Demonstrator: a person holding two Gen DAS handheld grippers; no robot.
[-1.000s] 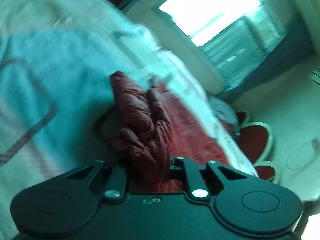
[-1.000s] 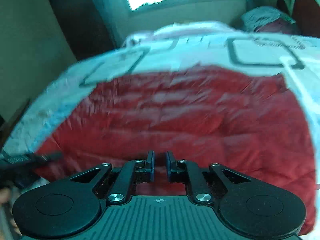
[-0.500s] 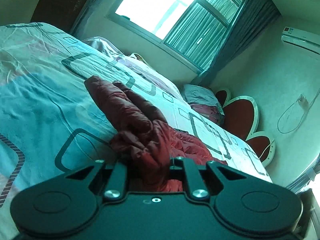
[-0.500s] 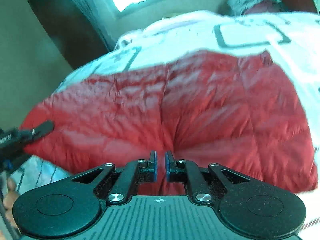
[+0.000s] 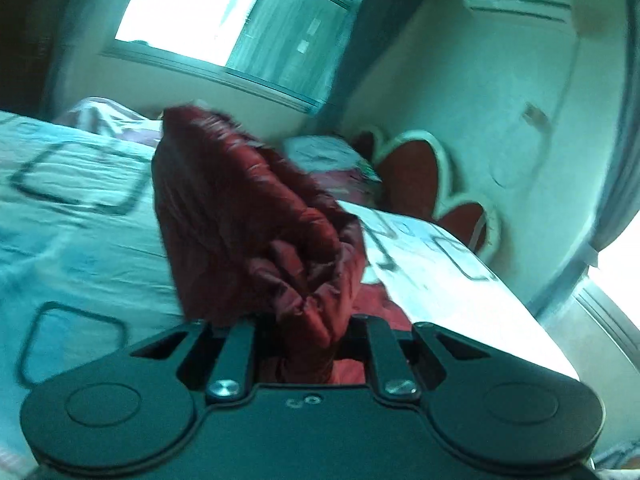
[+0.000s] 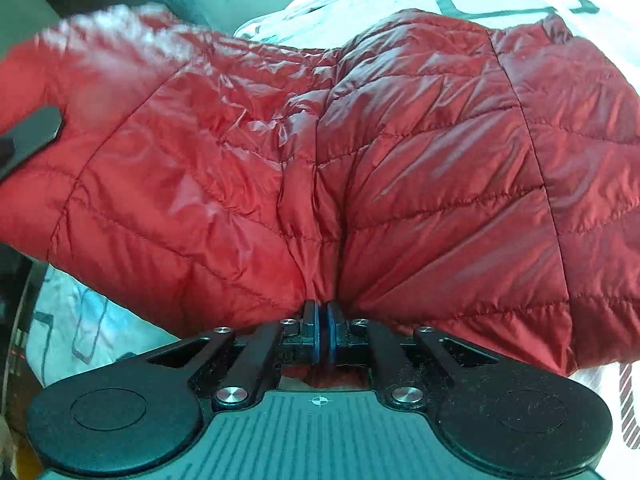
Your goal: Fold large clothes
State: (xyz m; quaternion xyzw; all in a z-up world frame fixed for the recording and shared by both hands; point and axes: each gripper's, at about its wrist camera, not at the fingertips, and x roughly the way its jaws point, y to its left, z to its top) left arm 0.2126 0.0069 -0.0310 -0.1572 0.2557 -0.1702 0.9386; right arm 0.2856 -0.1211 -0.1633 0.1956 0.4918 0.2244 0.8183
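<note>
A red quilted puffer jacket [image 6: 400, 152] lies spread on the bed. My right gripper [image 6: 320, 320] is at its near hem, the jaws closing tight on a thin pinch of the fabric. In the left wrist view a bunched part of the same jacket [image 5: 248, 216] hangs lifted above the bed, with my left gripper [image 5: 304, 324] shut on it; the cloth hides its fingertips. A black finger of the left gripper [image 6: 32, 136] shows at the left edge of the right wrist view, against the raised side of the jacket.
The bed carries a pale sheet [image 5: 80, 208] with dark square outlines. A pillow [image 5: 332, 156] and a red flower-shaped headboard [image 5: 416, 172] lie beyond it. A bright window [image 5: 192, 12] with curtains and a wall air conditioner [image 5: 520, 0] are behind.
My left gripper has risen and rolled, lifting the bunched jacket part off the bed. The right gripper's pads have drawn together on the hem, and the jacket's left side has come up.
</note>
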